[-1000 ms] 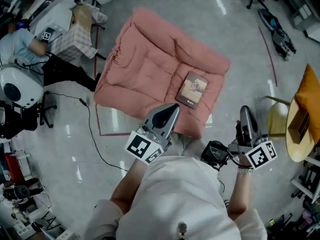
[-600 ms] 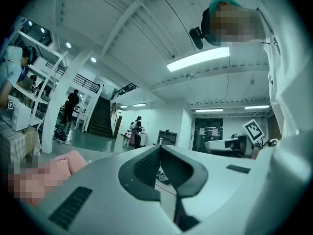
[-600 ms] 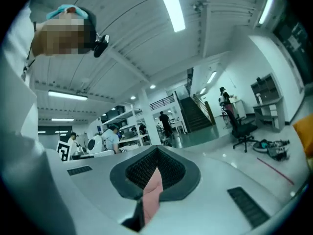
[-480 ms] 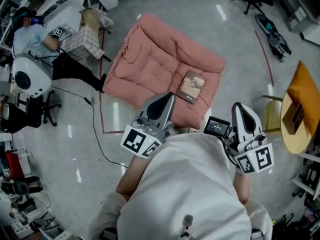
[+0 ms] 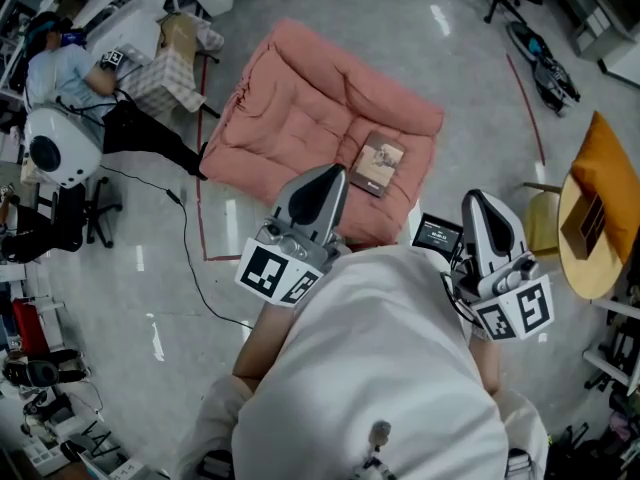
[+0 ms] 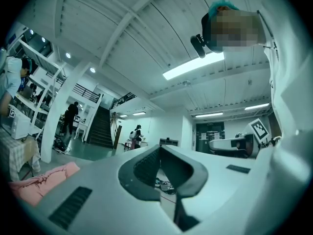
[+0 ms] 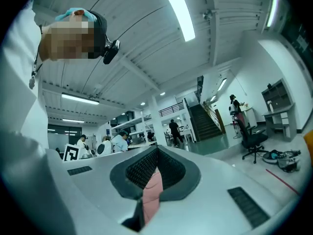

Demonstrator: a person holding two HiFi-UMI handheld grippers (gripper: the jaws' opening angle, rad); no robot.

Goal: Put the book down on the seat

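Book [image 5: 378,163] lies flat on pink seat [image 5: 300,108], untouched.

floor [image 5: 330,3]: grey, glossy, ceiling lights mirrored in it; pink quilted seat [image 5: 300,108] lies flat on it, set at a slant in the head view; book [image 5: 377,163] lies flat on the seat, cover up, near its right-hand edge; red tape line [image 5: 202,230] on the floor runs along the seat's left side, then turns toward its near edge; black cable [image 5: 186,258] trails across the floor just left of the tape.
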